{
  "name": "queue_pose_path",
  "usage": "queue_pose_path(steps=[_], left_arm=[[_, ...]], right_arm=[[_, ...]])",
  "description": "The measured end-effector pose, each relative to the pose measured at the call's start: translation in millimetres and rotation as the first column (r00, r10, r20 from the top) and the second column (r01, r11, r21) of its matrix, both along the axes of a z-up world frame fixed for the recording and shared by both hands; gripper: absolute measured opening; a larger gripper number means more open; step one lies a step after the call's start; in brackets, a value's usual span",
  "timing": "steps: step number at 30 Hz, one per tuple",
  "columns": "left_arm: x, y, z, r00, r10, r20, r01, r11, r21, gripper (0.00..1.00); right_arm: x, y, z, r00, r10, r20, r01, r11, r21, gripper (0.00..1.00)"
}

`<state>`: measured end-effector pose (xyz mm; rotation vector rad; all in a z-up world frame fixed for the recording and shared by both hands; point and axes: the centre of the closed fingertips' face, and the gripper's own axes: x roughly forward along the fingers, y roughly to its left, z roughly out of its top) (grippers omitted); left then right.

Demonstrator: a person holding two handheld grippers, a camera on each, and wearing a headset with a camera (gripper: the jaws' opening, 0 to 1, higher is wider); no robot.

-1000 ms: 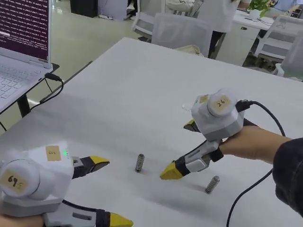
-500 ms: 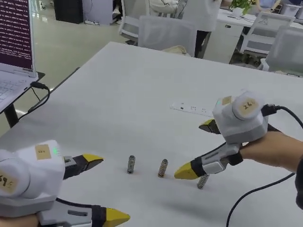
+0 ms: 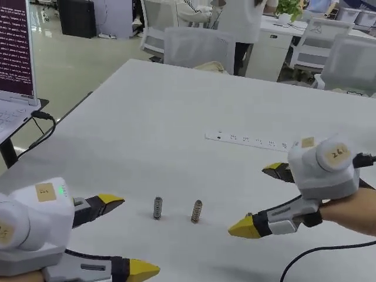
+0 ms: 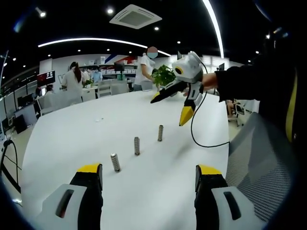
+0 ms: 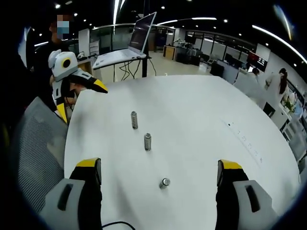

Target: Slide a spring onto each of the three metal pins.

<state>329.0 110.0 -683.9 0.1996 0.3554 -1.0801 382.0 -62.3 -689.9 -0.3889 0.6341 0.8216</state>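
At far left a laptop sits beside the white table. The left gripper hovers, jaws wide and empty. Three springs stand upright in a row mid-table, with a power strip beyond them. The right gripper gapes, empty, and office chairs stand behind.

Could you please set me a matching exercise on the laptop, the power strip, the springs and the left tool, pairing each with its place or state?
Things:
1. laptop
2. power strip
3. springs
4. left tool

Places or states:
A. upright, in a row
B. open, empty
C. left of the table, screen lit
D. lying flat, beyond the springs

Pairs: 1-C; 2-D; 3-A; 4-B
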Motion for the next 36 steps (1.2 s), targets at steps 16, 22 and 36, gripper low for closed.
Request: queue_pose_path(steps=[16, 22, 36], left_arm=[[-3.5, -2.1, 6.2, 1.0, 0.019, -0.009, -0.02, 0.999, -0.032, 0.76], [-2.3, -0.9, 8.6, 0.999, 0.031, -0.014, -0.032, 0.998, -0.051, 0.76], [-0.7, -1.7, 11.5, 0.997, 0.061, -0.038, -0.065, 0.992, -0.112, 0.77]], right_arm=[[-31.3, -21.1, -5.4, 0.995, -0.1, 0.015, 0.098, 0.991, 0.09, 1.0], [-40.8, -25.3, -8.1, 0.989, -0.142, 0.026, 0.138, 0.981, 0.134, 0.99], [-56.2, -38.0, -10.6, 0.971, -0.233, 0.055, 0.218, 0.956, 0.198, 0.99]])
